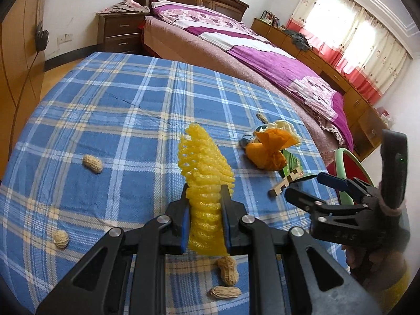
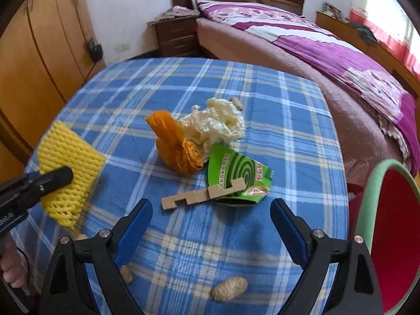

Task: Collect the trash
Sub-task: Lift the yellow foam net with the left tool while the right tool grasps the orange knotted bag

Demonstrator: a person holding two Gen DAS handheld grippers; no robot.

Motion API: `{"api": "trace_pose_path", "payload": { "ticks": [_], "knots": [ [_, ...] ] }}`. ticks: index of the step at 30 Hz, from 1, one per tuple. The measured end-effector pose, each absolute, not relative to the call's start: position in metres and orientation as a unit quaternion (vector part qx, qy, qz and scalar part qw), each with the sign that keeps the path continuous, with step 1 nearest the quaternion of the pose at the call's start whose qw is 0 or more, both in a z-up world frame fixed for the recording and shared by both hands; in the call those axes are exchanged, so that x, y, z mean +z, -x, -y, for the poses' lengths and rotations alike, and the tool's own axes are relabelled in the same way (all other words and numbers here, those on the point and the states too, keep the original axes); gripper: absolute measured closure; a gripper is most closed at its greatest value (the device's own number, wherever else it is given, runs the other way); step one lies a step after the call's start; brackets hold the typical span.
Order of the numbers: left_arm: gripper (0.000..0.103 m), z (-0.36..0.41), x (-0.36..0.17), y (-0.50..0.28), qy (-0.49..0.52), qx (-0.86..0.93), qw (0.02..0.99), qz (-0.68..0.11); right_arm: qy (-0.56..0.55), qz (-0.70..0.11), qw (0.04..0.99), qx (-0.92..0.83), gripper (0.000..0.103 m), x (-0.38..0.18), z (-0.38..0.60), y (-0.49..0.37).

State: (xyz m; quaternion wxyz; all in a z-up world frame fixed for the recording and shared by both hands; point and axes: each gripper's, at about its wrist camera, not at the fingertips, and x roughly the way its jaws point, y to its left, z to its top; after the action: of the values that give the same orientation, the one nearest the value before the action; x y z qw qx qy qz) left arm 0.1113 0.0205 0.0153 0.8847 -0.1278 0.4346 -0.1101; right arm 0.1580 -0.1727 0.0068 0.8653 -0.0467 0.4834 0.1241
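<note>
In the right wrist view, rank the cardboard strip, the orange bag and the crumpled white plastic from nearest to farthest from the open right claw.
From the right claw:
1. Cardboard strip, just ahead of the fingertips, resting on the green wrapper.
2. Orange bag, farther back, left of centre.
3. Crumpled white plastic, behind the bag, farthest.

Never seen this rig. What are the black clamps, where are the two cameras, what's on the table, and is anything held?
No robot: a person carries a two-finger gripper in each hand, with a fisheye camera on each looking along its fingers. In the left wrist view the left gripper is shut on a yellow foam fruit net. In the right wrist view the right gripper is open and empty. On the blue plaid tablecloth lie an orange bag, crumpled white plastic, a green mosquito-coil wrapper, a cardboard strip and peanuts.
</note>
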Motion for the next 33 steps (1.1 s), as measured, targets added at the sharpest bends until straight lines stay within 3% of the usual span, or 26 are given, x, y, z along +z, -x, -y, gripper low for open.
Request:
{"api": "trace_pose_path", "payload": {
  "ticks": [9,22,27,33],
  "knots": [
    [0.084,-0.019,0.012,-0.113,0.130,-0.112,0.882,-0.438,0.068,-0.500,0.853,0.130,0.012,-0.005,0.163,-0.167],
    [0.084,-0.022,0.012,-0.112,0.137,-0.113,0.881,-0.439,0.035,-0.490,0.861,0.134,0.062,-0.005,0.170,-0.159],
    [0.084,-0.023,0.012,-0.110,0.138,-0.113,0.881,-0.438,0.032,-0.487,0.862,0.135,0.071,-0.005,0.175,-0.146],
    [0.084,-0.023,0.015,-0.109,0.142,-0.110,0.882,-0.436,0.006,-0.484,0.865,0.135,0.071,0.002,0.182,-0.129]
  ]
}}
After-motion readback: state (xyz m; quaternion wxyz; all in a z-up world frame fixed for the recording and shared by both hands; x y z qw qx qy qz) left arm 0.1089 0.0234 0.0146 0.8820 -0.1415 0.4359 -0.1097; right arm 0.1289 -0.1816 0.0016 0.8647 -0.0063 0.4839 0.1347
